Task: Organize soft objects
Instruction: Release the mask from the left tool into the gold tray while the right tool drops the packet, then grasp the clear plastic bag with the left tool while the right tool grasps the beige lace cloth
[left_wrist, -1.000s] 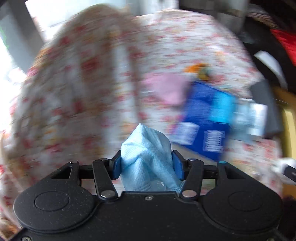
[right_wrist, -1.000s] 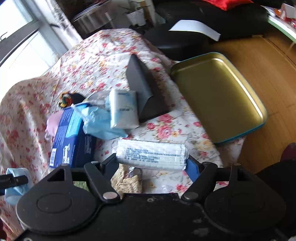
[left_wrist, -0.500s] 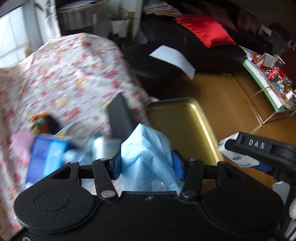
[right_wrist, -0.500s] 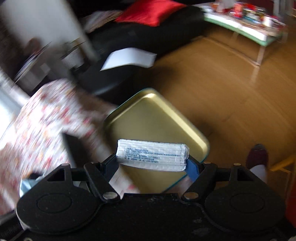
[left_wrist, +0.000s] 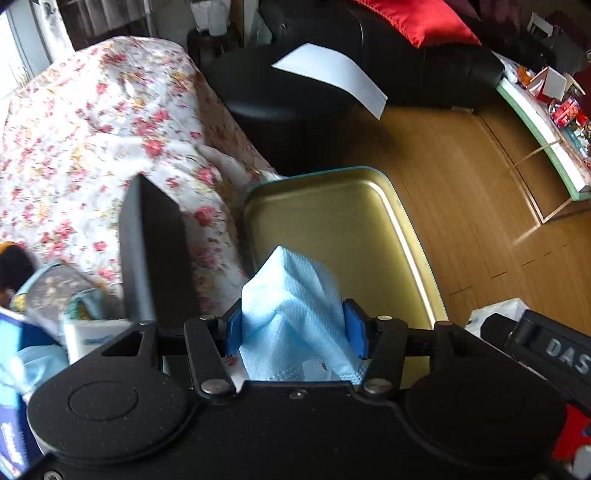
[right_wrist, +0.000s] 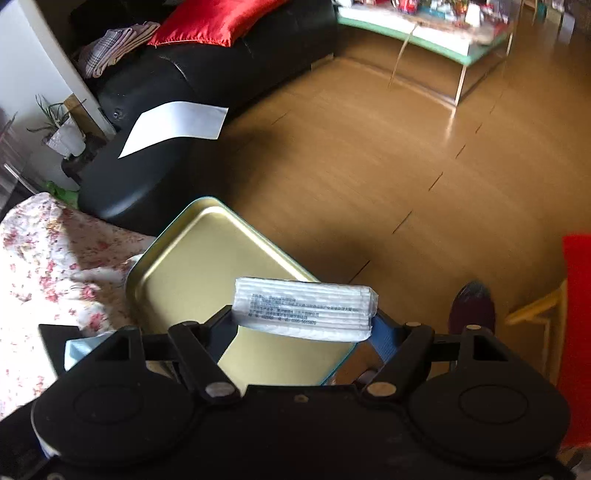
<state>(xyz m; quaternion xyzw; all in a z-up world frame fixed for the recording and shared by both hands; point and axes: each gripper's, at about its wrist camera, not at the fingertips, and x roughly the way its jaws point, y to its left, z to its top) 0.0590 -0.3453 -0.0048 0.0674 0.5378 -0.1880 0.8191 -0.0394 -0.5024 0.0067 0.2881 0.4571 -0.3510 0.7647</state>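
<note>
Left gripper (left_wrist: 291, 330): pressed on a bunched light blue cloth (left_wrist: 291, 317), both blue pads sunk into its sides; held above the near end of the gold tray (left_wrist: 332, 206).
Right gripper (right_wrist: 306, 332): pinching a wrapped white pack (right_wrist: 304, 308) by its two ends, the pack lying crosswise between the jaws, over the near corner of the same tray (right_wrist: 192, 258).
Tray position: at the edge of the floral-covered table (left_wrist: 92, 129), one side apparently overhanging the wooden floor (right_wrist: 369, 166); support underneath not visible.
Risk, overhang: likely tipping or sliding off if either load lands hard on the outer side.
Risk, right-hand drop: pack hanging close to the tray's outer rim; early release probably sends it to the floor rather than inside.
Risk, cloth: loose folds could cling to a pad on release and drag out again, or drape over the rim.
Risk, crowding: both grippers aimed at the same end of the tray, close together; knocking together seems possible, so better taken in turn.
Risk, neighbours: dark angled stand (left_wrist: 151, 251) just beside the tray on the table, with a small white pack (left_wrist: 92, 334) and blue wrapping near it; easily nudged by a low sweep of the left tool.
Still waiting: those soft items on the table, not yet in the tray.
</note>
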